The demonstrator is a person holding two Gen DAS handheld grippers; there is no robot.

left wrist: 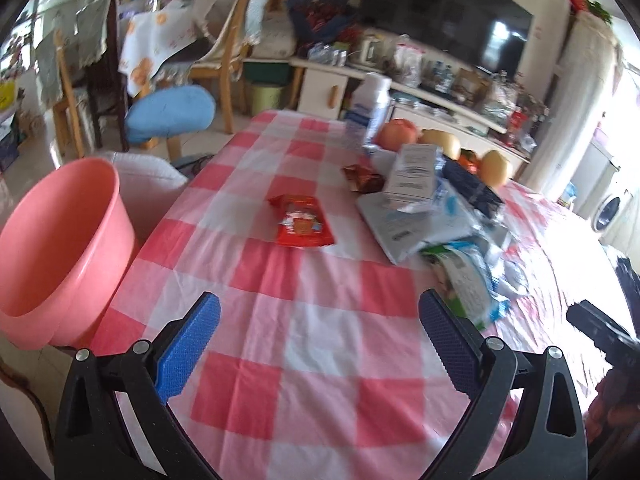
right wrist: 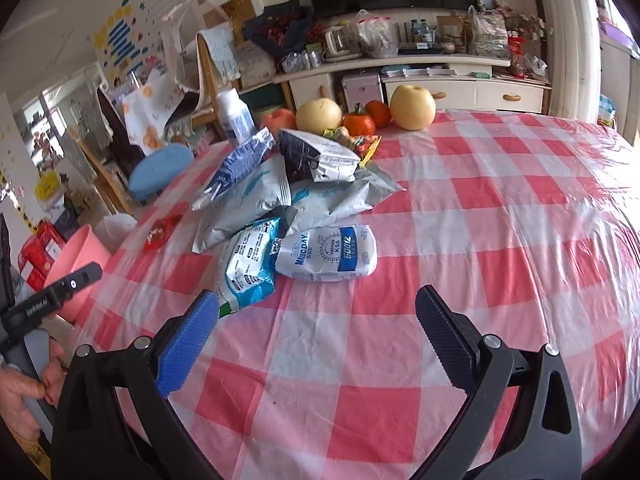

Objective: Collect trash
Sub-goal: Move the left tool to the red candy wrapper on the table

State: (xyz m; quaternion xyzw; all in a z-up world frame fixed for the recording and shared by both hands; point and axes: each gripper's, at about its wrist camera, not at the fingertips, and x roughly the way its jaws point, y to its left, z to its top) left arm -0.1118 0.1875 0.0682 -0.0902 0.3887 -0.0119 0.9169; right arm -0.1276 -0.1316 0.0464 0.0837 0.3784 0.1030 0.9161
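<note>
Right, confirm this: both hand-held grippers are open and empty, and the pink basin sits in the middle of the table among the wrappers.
Wrong on the basin. The left wrist view shows the pink basin at the table's left edge, apart from the wrappers. The rest holds: the left hand-held gripper and right hand-held gripper are both open and empty.

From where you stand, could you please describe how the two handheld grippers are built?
Both the left gripper and right gripper share one build: black plastic frames with triangular cut-outs, silver pivot bolts, and jaws faced with blue textured pads. The left gripper's black handle carries small white lettering.

Cluttered cream sideboard under dark television; wooden chairs leftward
</note>
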